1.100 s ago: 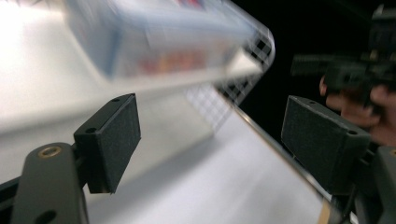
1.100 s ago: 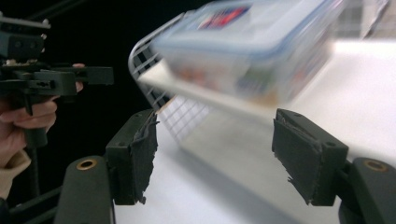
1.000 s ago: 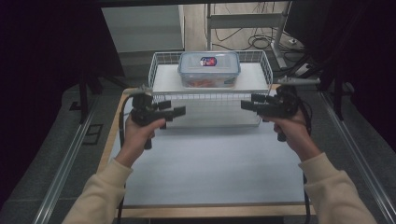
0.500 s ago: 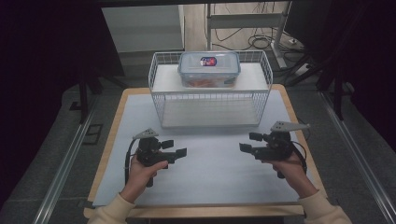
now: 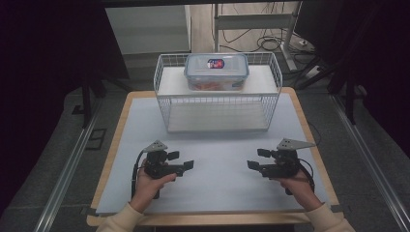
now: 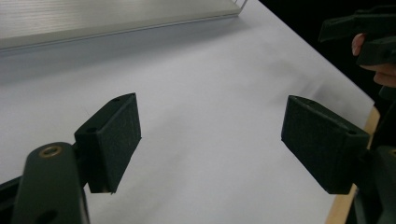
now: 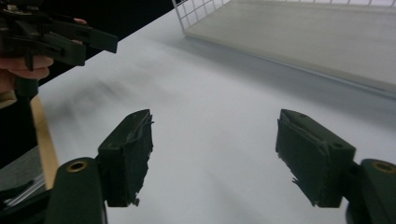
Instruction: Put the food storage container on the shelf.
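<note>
While both hands sit low at the near edge of the table (image 5: 121,125), the left tool (image 5: 181,161) and right tool (image 5: 257,159) point inward at each other across bare white sheet (image 5: 217,169), well apart. Each has its jaws spread wide with nothing between them; the gripper views show white surface in both gaps. The right tool's pads (image 7: 133,154) look frayed along their edges. Farther back stands a white wire basket (image 5: 167,104), well clear of both tools. On its upper shelf rests a clear lidded box (image 5: 216,71) with a blue rim and something orange inside. Cables trail across the floor behind the table.
</note>
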Demonstrator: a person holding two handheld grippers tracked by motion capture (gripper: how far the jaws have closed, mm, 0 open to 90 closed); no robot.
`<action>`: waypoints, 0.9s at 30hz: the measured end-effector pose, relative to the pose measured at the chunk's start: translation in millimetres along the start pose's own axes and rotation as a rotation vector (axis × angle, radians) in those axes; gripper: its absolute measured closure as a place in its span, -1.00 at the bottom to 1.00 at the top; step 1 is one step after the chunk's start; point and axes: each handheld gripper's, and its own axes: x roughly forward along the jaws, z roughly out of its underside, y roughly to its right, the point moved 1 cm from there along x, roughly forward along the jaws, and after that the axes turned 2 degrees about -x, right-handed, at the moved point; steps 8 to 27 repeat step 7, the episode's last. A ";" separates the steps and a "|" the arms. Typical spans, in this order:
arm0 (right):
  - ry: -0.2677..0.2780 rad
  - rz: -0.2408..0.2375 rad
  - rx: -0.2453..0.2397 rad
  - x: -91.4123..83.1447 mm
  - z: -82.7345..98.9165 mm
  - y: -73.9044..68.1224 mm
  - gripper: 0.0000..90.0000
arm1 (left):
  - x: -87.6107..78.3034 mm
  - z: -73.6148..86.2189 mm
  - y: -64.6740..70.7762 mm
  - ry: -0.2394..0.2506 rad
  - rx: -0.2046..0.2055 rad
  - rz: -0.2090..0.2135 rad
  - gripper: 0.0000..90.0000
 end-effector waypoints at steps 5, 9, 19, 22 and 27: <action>-0.021 0.046 0.000 4.3 12.7 7.0 -0.59 | 5.5 5.3 -0.2 -0.024 0.057 -0.057 -0.60; -0.022 0.050 0.017 5.6 15.0 9.8 -0.65 | 7.0 6.4 -0.3 -0.025 0.066 -0.065 -0.61; -0.022 0.050 0.017 5.6 15.0 9.8 -0.65 | 7.0 6.4 -0.3 -0.025 0.066 -0.065 -0.61; -0.022 0.050 0.017 5.6 15.0 9.8 -0.65 | 7.0 6.4 -0.3 -0.025 0.066 -0.065 -0.61; -0.022 0.050 0.017 5.6 15.0 9.8 -0.65 | 7.0 6.4 -0.3 -0.025 0.066 -0.065 -0.61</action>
